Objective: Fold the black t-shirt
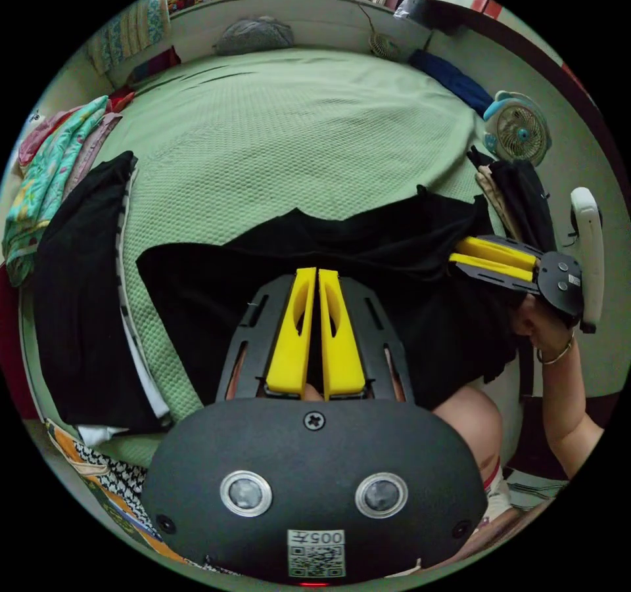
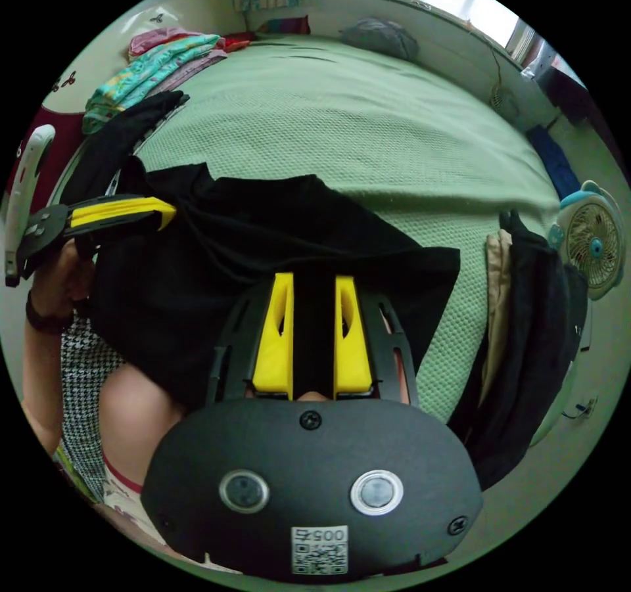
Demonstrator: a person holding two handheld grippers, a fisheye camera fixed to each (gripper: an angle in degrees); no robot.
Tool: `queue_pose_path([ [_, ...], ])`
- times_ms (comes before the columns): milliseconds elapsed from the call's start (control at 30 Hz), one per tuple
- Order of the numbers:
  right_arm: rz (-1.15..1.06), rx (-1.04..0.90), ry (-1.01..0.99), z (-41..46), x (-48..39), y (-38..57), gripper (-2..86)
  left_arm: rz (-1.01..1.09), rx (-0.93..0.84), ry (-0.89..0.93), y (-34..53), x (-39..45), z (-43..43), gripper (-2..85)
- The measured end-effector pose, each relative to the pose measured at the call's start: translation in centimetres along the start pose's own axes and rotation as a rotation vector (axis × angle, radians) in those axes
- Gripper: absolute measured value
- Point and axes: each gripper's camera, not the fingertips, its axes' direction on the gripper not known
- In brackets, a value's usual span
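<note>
The black t-shirt lies spread across the near part of the green bed, its near edge lifted over the person's knee. In the left gripper view my left gripper is shut, its yellow jaws almost touching with a thin fold of the shirt pinched between them. The right gripper grips the shirt's edge off to the right. The right gripper view shows the shirt again, and my right gripper is shut on a thicker band of black cloth. The left gripper holds the shirt's other end.
The green bed cover stretches away behind the shirt. A second black garment and a colourful clothes pile lie along one side. Dark and beige clothes hang at the other edge beside a small fan. A grey pillow rests at the far end.
</note>
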Motion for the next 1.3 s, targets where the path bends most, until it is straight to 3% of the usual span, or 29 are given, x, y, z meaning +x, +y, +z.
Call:
queue_pose_path([
  [67, 0.021, -0.063, -0.032, -0.2, 0.5, -0.2, 8.9, -0.008, 0.016, 0.023, -0.4, -0.2, 0.1, 0.1],
  [233, 0.053, 0.048, -0.021, -2.1, 1.9, 0.9, 8.5, -0.022, 0.057, 0.013, -0.8, -0.1, 0.2, -0.2],
  [500, -0.084, 0.071, -0.013, -1.7, 0.1, 0.7, 6.3, -0.022, 0.063, -0.003, -1.6, 1.4, 1.4, -0.3],
  [833, 0.185, 0.116, 0.069, -1.6, 4.7, -2.6, 7.4, -0.101, 0.065, -0.091, -1.6, 2.0, 2.8, 0.1],
  [933, 0.097, 0.176, -0.01, -3.6, 3.8, -0.2, 7.5, -0.072, 0.127, -0.087, 0.2, 3.3, 1.9, -0.1],
  [1133, -0.07, 0.139, -0.08, -3.8, -0.7, 2.5, 9.0, -0.027, 0.07, -0.026, 2.1, 6.7, 4.5, 0.1],
  [1300, -0.023, 0.146, -0.018, -2.6, -1.0, 0.1, 9.4, -0.063, 0.068, -0.035, 1.7, 8.5, 6.9, 0.0],
])
